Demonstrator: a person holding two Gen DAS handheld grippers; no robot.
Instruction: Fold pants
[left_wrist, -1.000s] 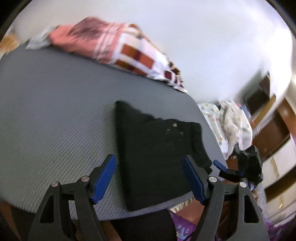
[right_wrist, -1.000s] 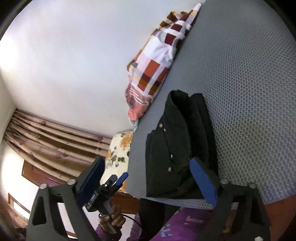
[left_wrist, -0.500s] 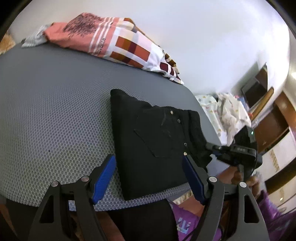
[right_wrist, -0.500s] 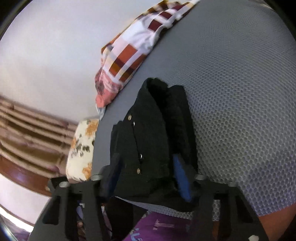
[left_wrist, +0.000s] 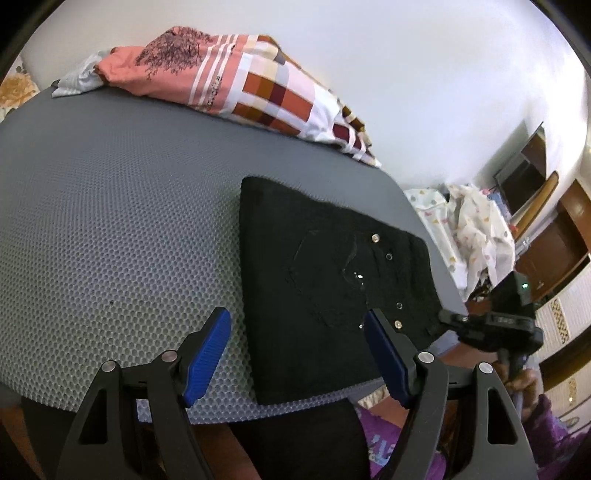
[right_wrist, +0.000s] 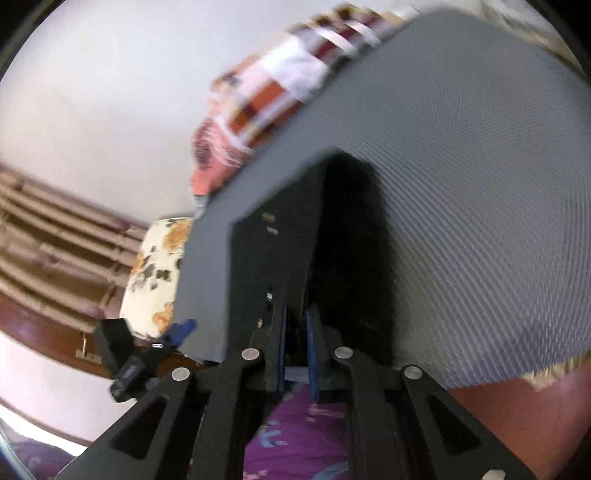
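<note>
Pinching the near right edge of the pants (left_wrist: 332, 280), the right gripper (right_wrist: 295, 332) has its jaws almost closed on the black cloth at the mat's edge. The left gripper (left_wrist: 297, 345) hangs released, jaws wide, above the pants' near-left part, touching nothing. The pants lie as a folded black rectangle on the grey mat (left_wrist: 122, 236), near its front right corner. My read: keep the bite deep across all layers, lift low, and have the left take the matching corner before carrying over. A checked blanket (left_wrist: 258, 92) sits at the far edge, well apart; the path looks free. The right view is blurred.
</note>
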